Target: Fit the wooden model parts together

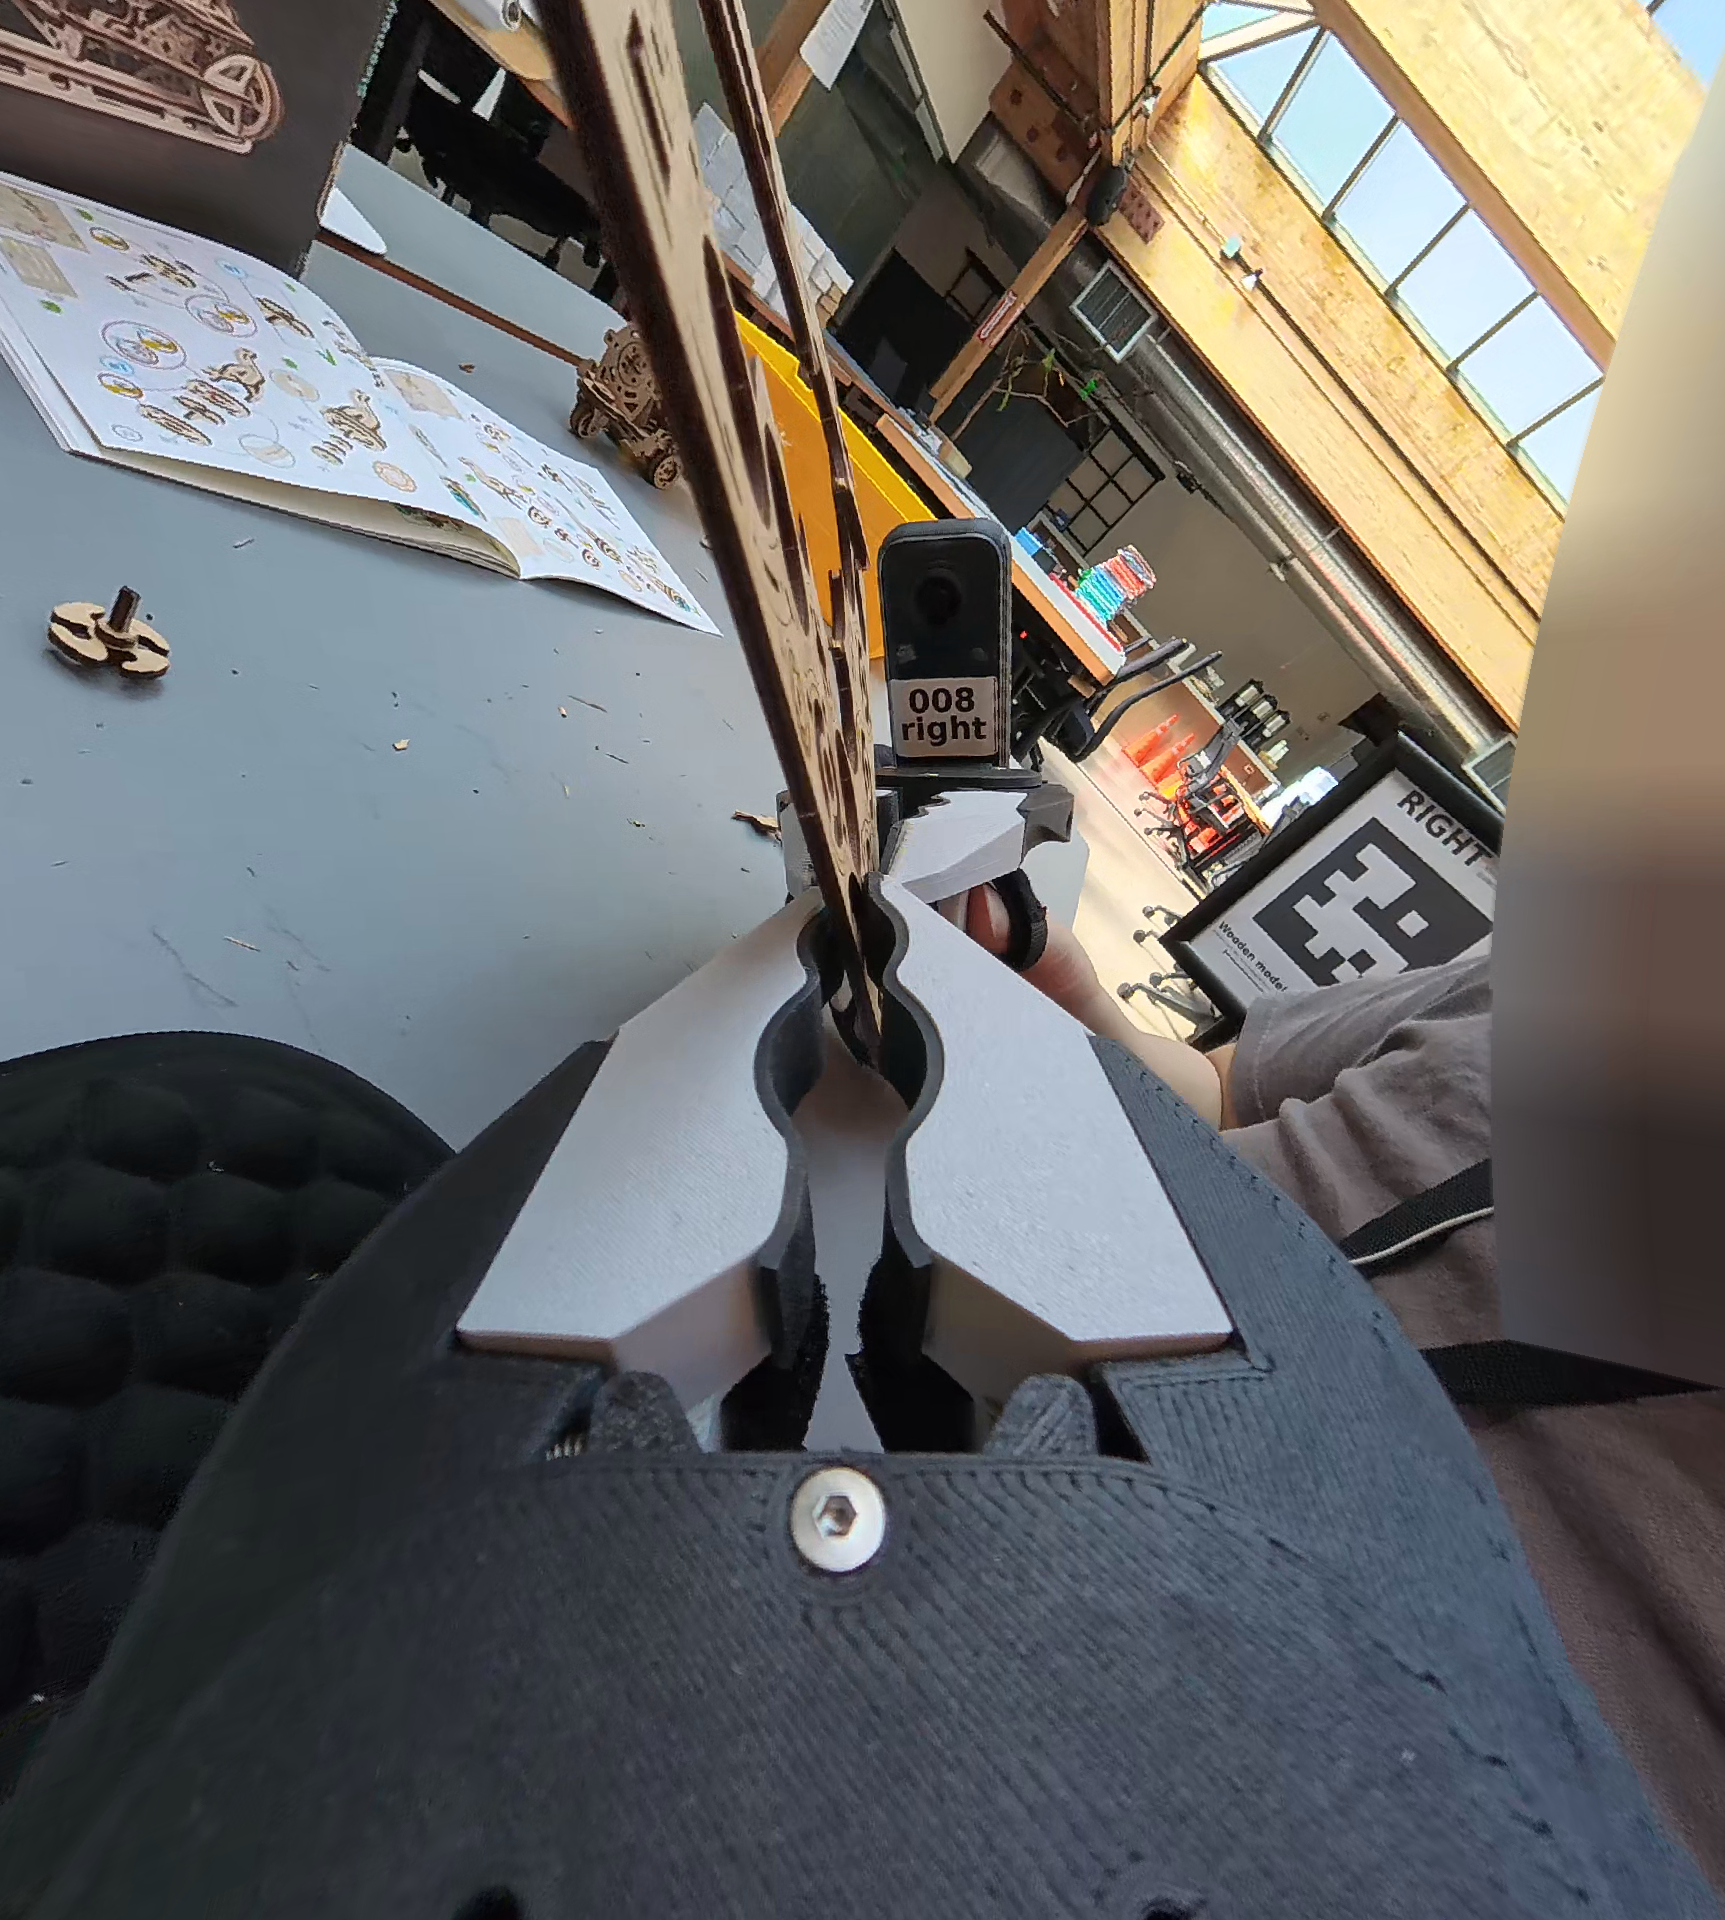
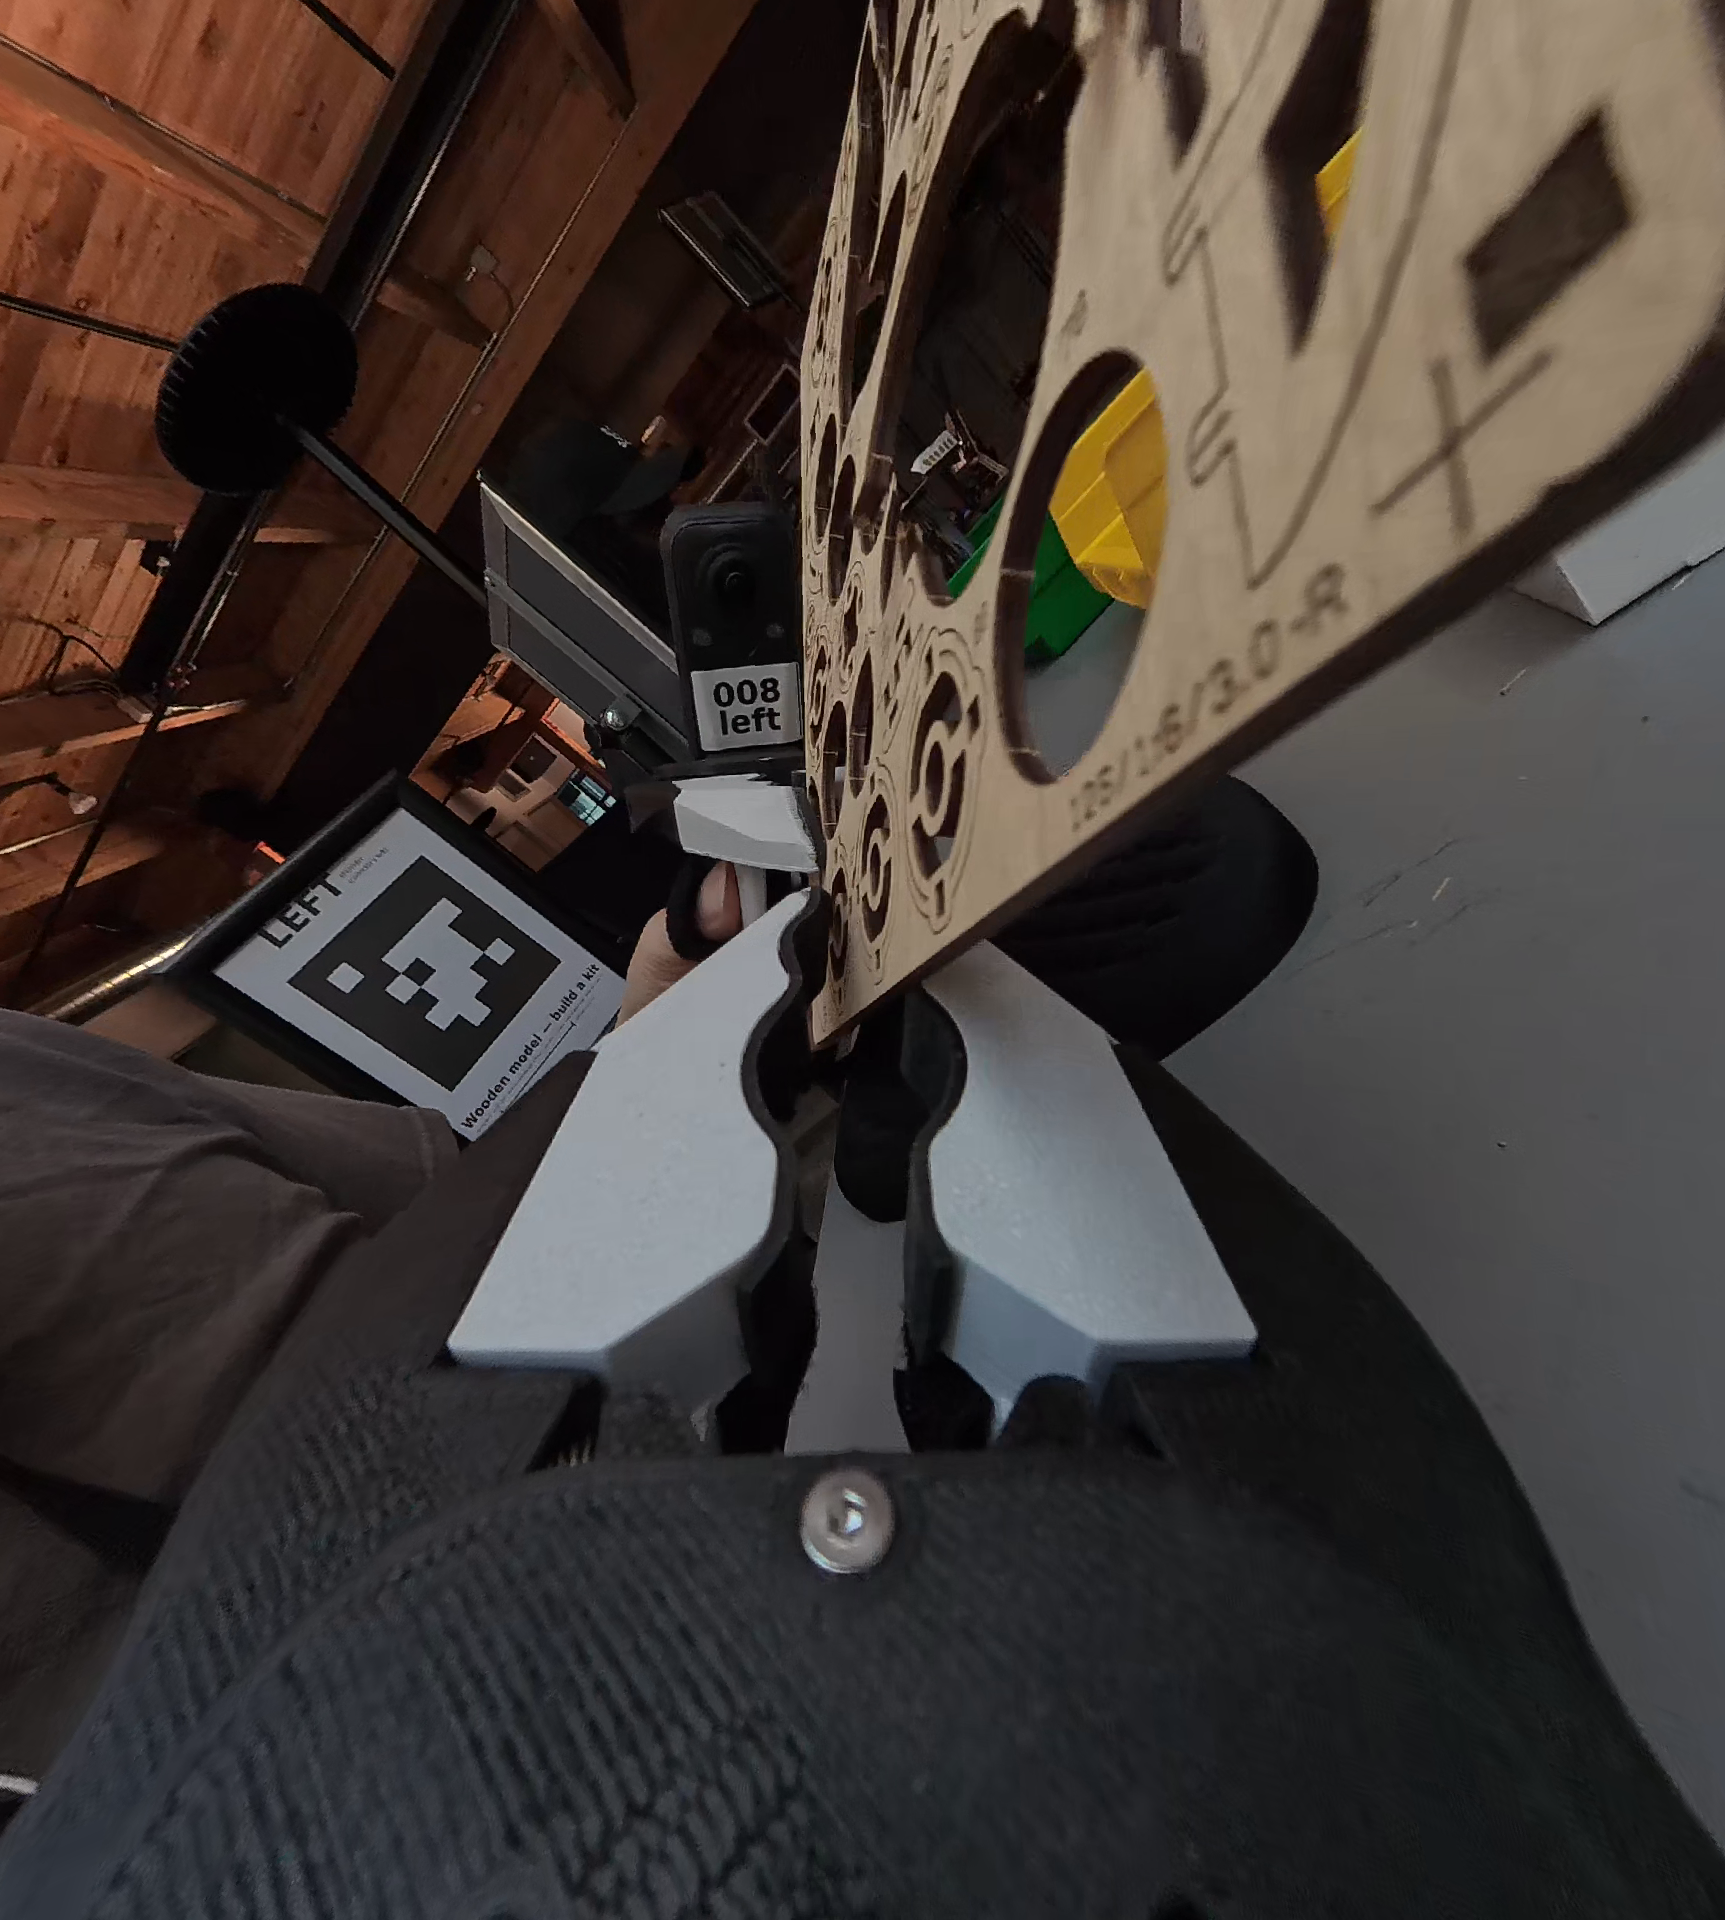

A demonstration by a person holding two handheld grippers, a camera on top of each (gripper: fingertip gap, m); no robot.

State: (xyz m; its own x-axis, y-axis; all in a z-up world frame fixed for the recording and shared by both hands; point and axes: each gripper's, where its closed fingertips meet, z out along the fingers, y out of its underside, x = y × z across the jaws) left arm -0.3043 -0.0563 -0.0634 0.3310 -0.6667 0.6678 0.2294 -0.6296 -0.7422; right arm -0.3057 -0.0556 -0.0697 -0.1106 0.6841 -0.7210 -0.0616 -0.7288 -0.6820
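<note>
A laser-cut plywood sheet of model parts [image 2: 1305,416] stands on edge above the grey table [image 1: 318,831]. In the left wrist view the sheet [image 1: 733,436] shows edge-on as a thin dark strip, with a second thin wooden edge close beside it. My left gripper [image 1: 853,920] is shut on the sheet's lower edge. My right gripper [image 2: 868,982] is shut on the same sheet, facing the left one. Each gripper shows in the other's view, the right one [image 1: 951,847] and the left one [image 2: 744,826]. The sheet has round holes, cut-out slots and small gear-shaped parts.
An open instruction booklet [image 1: 318,416], the kit box [image 1: 110,104], a small wooden wheel assembly [image 1: 108,639] and a partly built model [image 1: 629,405] are on the table. A black cushion pad [image 1: 110,1299] lies near. A framed marker sign [image 2: 422,966] and a yellow bin [image 2: 1118,499] stand behind. Only a small space, under 4 cm, lies between the two pairs of fingers.
</note>
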